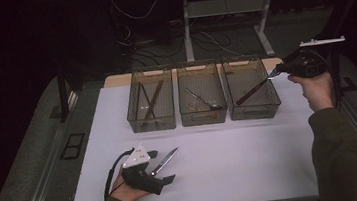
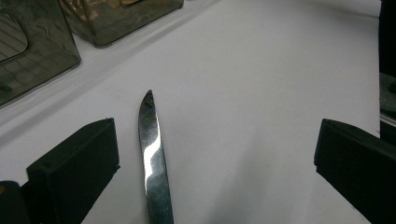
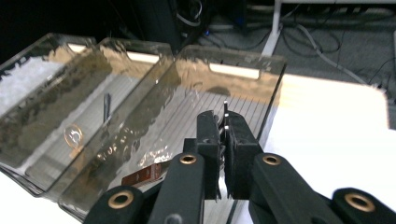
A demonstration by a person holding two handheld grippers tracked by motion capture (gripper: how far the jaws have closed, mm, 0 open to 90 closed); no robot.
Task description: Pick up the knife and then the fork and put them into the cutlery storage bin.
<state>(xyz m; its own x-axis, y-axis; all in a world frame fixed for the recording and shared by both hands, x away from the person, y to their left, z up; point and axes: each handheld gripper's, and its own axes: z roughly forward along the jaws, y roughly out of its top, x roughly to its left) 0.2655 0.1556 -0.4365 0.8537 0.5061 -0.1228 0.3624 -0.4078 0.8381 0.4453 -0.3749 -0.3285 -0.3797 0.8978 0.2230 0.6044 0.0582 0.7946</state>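
**Cutlery sorting: one knife lowered into right bin, one knife waiting on table**

Landmark: middle smoky translucent plastic bin (image 1: 202, 99), with a metal spoon-like piece inside. All places relative to it.

Left of it: matching smoky bin (image 1: 150, 106) with thin brown sticks, likely chopsticks.

In front and left of middle bin, on the white table top (image 1: 253, 158): left gripper (image 1: 161, 166), black two-jaw claw with grey three-cornered plate, held by the left hand (image 1: 123, 190). Jaws spread wide, gripping nothing. A shiny steel table knife (image 2: 153, 163) lies flat between them, blade tip towards the bins; the pads look clear of it in the left gripper view. Blade is polished, faintly serrated on one edge, rounded point.

Right of middle bin: third smoky bin (image 1: 251, 94). Right gripper (image 3: 223, 140) hovers at its right rim, jaws nearly together, pinching the steel tip of a brown-handled knife (image 1: 252, 92). Its handle slants down into the bin, apparently towards the floor.

Handling, judged: both knives stiff, thin, fairly light. Steel is slick, so a tip pinch could swivel or slip; the handle end hangs as a lever. The flat knife sits low on the table, so it is hard to get pads under it; better to clamp across the flat sides near the handle or balance point, squarely. Not fragile, but it clatters if dropped.
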